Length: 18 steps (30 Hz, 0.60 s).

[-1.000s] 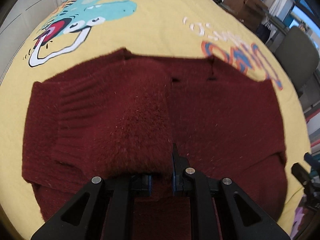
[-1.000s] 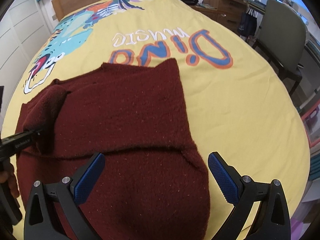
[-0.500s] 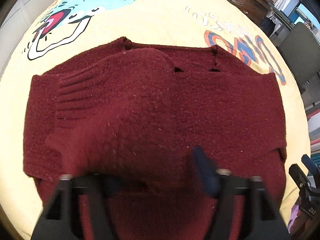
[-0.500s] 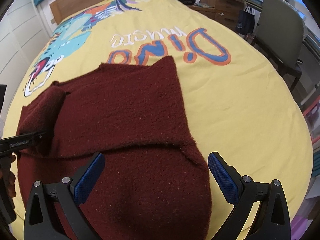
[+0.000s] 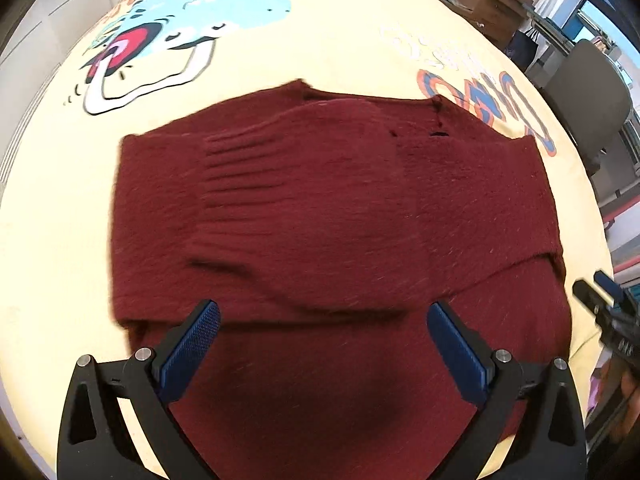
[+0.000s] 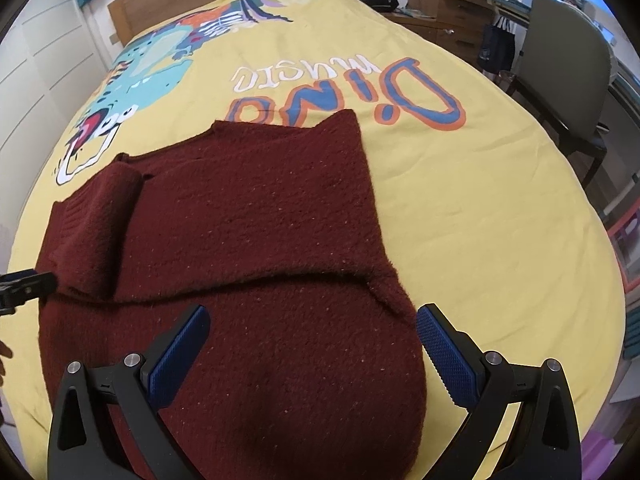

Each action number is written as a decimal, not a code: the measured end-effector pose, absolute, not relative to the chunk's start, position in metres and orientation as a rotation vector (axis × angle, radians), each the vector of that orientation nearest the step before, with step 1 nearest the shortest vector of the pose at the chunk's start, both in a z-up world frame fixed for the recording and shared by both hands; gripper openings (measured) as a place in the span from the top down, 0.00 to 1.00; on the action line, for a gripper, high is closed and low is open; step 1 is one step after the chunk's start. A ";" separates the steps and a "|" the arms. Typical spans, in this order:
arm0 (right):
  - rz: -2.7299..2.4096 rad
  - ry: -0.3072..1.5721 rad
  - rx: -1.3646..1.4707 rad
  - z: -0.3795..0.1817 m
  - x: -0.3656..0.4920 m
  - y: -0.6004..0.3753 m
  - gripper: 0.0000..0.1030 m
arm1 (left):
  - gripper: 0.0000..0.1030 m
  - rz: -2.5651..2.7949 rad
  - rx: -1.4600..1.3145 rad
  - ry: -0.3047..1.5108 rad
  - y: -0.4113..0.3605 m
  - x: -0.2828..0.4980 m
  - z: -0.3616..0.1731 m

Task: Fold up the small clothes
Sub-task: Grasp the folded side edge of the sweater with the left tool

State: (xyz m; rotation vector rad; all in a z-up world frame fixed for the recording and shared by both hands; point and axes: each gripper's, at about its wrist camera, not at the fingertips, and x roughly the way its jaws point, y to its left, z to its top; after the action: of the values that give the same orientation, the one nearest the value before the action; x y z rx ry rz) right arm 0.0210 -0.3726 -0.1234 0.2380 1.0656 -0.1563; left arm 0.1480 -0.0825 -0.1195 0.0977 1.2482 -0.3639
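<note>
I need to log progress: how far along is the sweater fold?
Partly done. The dark red sweater lies flat on the yellow bedspread, with the ribbed sleeve already folded across the body. Nothing is in hand: left gripper and right gripper are both open. The final folds remain.

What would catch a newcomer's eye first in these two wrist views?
The dark red sweater fills the middle of both views, lying on the yellow bedspread with one sleeve folded across its body. Beyond it, the spread's big dinosaur print and "Dino music" lettering stand out. In the foreground, the left gripper and right gripper both hover open over the sweater's near part.
</note>
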 end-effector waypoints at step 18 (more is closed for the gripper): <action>-0.101 1.126 0.165 -0.136 0.034 -0.331 0.00 | 0.11 -0.118 0.008 1.271 0.049 0.157 -0.173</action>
State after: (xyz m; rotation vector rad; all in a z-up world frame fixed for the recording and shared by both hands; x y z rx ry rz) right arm 0.0338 -0.3311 -0.1355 0.1645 1.1256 -0.1006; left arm 0.1568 0.0490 -0.1726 0.0076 1.2713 -0.1183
